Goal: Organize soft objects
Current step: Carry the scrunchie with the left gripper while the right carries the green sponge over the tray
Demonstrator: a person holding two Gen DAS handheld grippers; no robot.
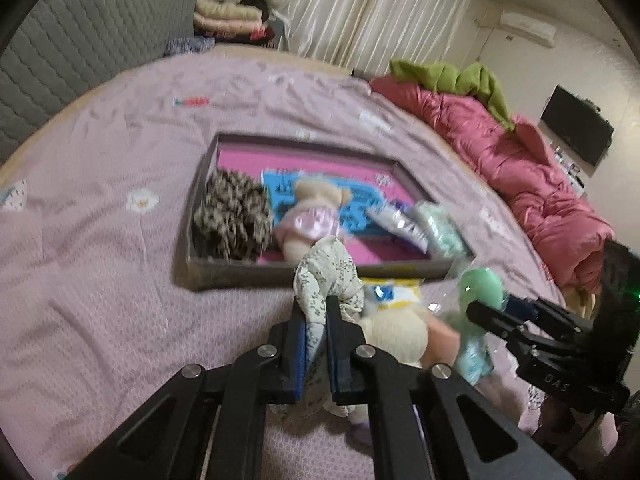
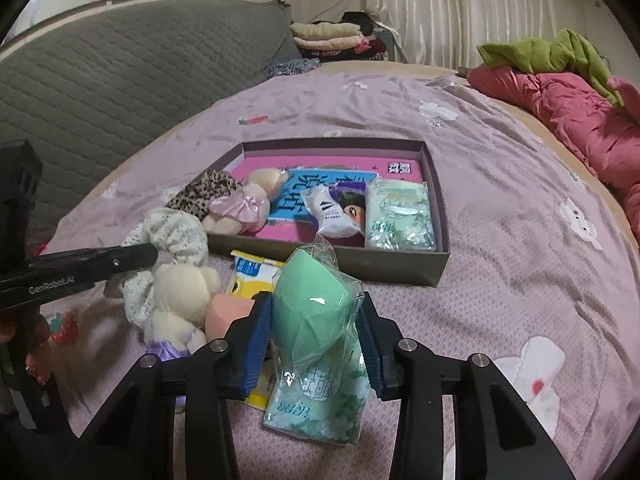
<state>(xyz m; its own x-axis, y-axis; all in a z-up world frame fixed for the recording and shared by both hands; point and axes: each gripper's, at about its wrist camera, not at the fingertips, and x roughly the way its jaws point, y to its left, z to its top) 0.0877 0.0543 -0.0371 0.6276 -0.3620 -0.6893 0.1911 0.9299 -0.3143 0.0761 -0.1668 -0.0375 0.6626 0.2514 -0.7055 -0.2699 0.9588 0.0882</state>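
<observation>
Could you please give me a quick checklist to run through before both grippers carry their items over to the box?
1. Left gripper shut on the floral scrunchie: ok.
2. Right gripper shut on the wrapped green sponge: ok.
3. Tissue pack under the sponge free of the pads: cannot tell.
4. Bare floor left in the box: ok, toward its far wall.
5. Cream teddy clear of the scrunchie: cannot tell; they overlap.
6. The two grippers apart from each other: ok.
</observation>
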